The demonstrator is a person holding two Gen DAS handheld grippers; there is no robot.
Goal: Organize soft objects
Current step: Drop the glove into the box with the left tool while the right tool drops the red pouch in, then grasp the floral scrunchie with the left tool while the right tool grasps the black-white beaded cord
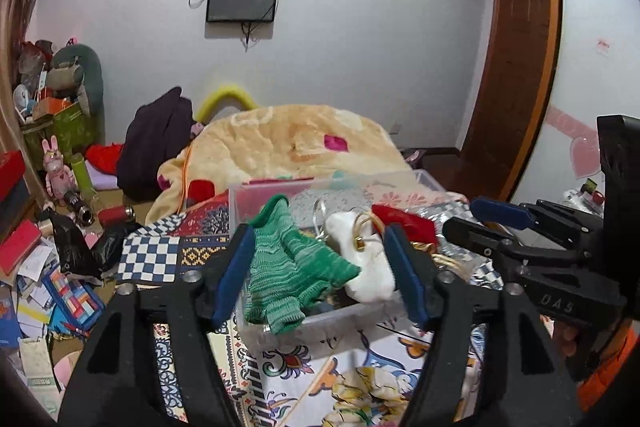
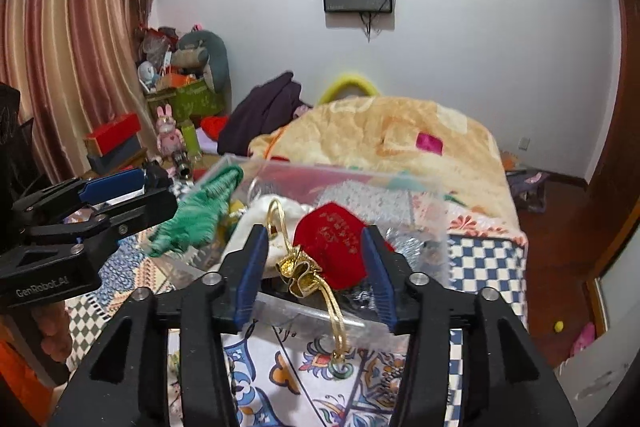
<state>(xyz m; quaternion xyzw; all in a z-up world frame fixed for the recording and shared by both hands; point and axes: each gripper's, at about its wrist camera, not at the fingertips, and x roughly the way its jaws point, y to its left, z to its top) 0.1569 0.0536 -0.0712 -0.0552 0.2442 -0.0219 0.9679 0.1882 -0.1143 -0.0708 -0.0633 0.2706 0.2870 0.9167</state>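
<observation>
A clear plastic box [image 1: 280, 327] [image 2: 424, 195] sits on the patterned bed cover. A green knitted glove [image 1: 296, 267] [image 2: 192, 215] hangs over its near-left rim. Inside lie a white pouch [image 1: 364, 259] [image 2: 256, 223] and a red drawstring pouch [image 2: 336, 247] [image 1: 400, 219] with a gold neck and cord. My left gripper [image 1: 320, 271] is open, its fingers on either side of the glove and white pouch. My right gripper [image 2: 316, 267] is open around the red pouch, touching nothing that I can see. Each gripper shows at the edge of the other's view.
A yellow blanket [image 1: 288, 143] is heaped behind the box. A floral cloth [image 1: 372, 387] lies in front of it. Toys, boxes and papers [image 1: 52, 259] clutter the left side. A wooden wardrobe [image 1: 516, 75] stands to the right.
</observation>
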